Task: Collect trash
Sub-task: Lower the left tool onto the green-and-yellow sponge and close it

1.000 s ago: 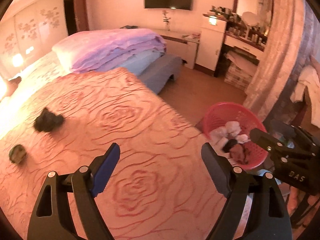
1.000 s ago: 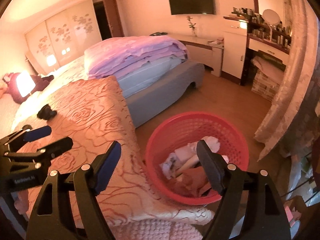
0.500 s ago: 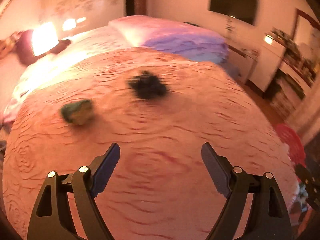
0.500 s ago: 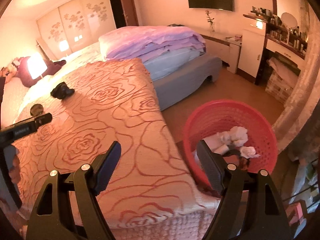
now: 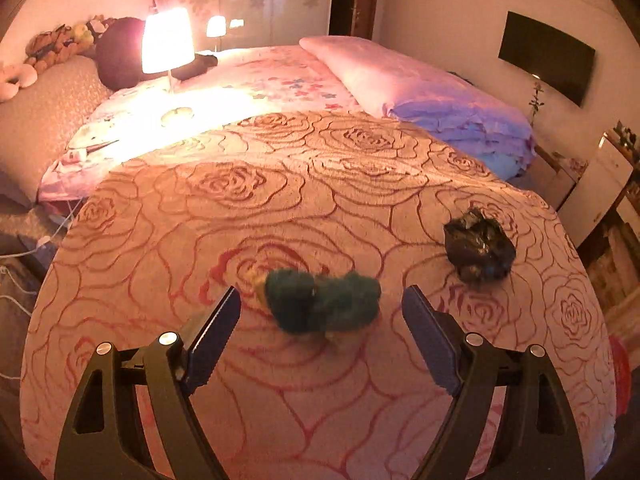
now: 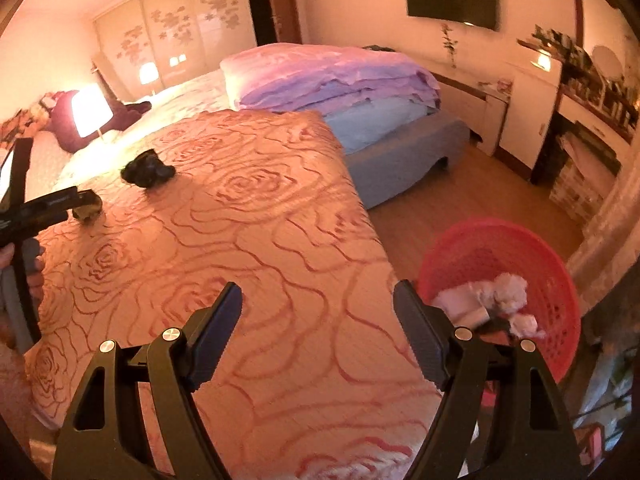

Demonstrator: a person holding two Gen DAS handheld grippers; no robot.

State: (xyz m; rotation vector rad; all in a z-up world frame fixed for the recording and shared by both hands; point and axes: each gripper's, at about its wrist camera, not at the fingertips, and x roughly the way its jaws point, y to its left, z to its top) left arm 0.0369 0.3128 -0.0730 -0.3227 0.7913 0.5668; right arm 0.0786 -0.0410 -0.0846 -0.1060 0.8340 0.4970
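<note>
A crumpled green wad [image 5: 320, 306] lies on the rose-patterned bedspread [image 5: 280, 184], just beyond the tips of my left gripper [image 5: 322, 294], whose jaws stand wide apart on either side without touching it. A crumpled black bag [image 5: 478, 250] sits farther off to its right. In the right wrist view, my right gripper [image 6: 318, 288] hangs open and empty over the bedspread's near edge. The red basket [image 6: 520, 240], with white paper scraps inside, stands on the floor to its right. There the black bag [image 6: 148, 170] and the green wad [image 6: 86, 210] lie far left, the wad partly behind the left gripper's fingers [image 6: 56, 202].
A lit lamp [image 5: 168, 40] stands on the bed's far side beside stuffed toys [image 5: 52, 46]. A folded purple quilt [image 6: 332, 76] lies at the back. Wooden floor [image 6: 480, 184] runs between the bed and a white cabinet [image 6: 524, 108].
My left gripper swung away from the basket and across the bed, so the green wad now sits at its fingertips. My right gripper shifted from above the basket to over the bedspread.
</note>
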